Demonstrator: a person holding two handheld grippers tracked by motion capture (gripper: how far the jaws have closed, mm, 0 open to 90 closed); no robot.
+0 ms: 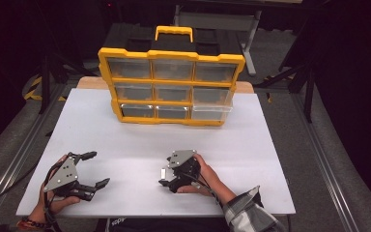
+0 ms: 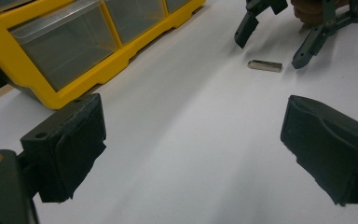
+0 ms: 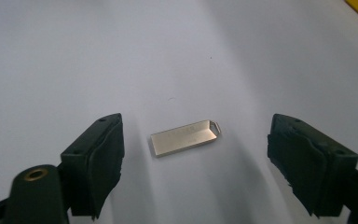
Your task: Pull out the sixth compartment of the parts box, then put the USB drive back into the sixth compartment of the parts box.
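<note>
Both tongs stand wide: the right tongs (image 3: 196, 163) straddle a flat metal USB stick (image 3: 185, 137) on the white table (image 3: 121, 56), untouched, while the left tongs (image 2: 193, 154) hold nothing.

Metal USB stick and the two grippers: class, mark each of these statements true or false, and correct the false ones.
1. The metal USB stick lies flat on the white table. True.
2. The right gripper is clamped on the stick. False: its jaws stand open on either side, not touching it.
3. The left gripper holds nothing. True.
4. The yellow organiser has a red handle. False: the handle is yellow.
5. A drawer at the organiser's lower right sticks out. True.
6. The stick lies inside that drawer. False: it lies on the table under the right gripper.
</note>
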